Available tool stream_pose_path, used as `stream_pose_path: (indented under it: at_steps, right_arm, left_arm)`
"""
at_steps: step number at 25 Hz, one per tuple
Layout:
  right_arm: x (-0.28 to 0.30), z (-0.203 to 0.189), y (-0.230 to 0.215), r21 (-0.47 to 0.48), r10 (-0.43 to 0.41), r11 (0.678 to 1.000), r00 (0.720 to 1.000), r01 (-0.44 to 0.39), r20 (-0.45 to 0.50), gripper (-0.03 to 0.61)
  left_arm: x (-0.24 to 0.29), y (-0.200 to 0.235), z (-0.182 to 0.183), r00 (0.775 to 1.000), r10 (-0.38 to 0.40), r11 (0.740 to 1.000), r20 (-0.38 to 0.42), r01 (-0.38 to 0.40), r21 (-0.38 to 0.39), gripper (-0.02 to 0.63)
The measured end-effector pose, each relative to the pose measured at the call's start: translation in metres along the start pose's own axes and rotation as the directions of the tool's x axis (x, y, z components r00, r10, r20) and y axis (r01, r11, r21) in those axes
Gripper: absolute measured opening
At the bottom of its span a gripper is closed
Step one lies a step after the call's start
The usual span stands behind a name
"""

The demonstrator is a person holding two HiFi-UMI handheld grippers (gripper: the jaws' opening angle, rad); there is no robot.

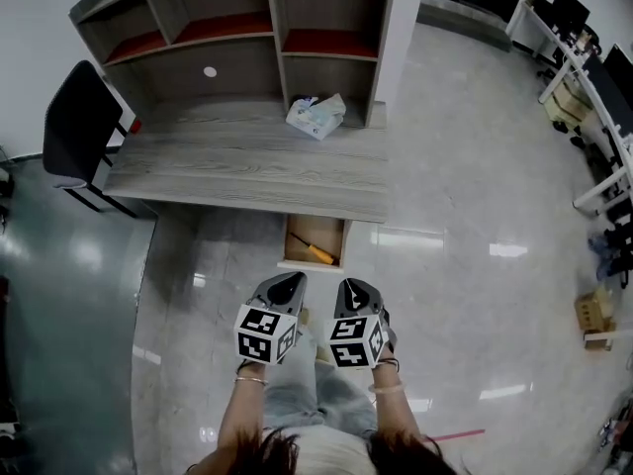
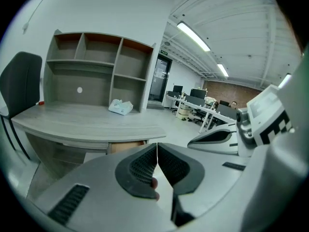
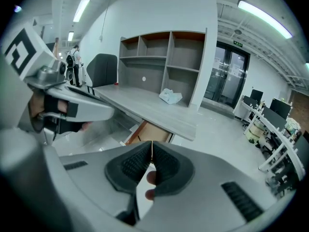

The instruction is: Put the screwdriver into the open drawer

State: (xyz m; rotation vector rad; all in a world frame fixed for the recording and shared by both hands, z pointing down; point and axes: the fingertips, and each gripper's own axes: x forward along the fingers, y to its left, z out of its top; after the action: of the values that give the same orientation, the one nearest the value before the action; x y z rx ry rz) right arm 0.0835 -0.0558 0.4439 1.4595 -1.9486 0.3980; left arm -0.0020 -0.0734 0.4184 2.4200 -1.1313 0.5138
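The screwdriver (image 1: 317, 253) — yellow-handled, slim — lies slantwise in the open drawer (image 1: 290, 237).

No words could be read here.
A small green sign (image 3: 237, 43) hung over the glass door (image 3: 224, 79), but it was too tiny to read. The cubes (image 1: 265, 332) on the left gripper (image 1: 290, 281) and right gripper (image 1: 354, 287) had only black and white squares, with no letters or numbers.
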Motion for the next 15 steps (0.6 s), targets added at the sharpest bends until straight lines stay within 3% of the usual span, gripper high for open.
stream_pose_path:
  at_steps: [15]
  right_arm:
    - [-0.058,0.038,-0.011,-0.025,-0.035,0.999,0.981,0.041,0.191,0.031]
  left_arm:
    - [-0.038,-0.026,0.046,0.997,0.000,0.995,0.073,-0.007,0.100,0.020]
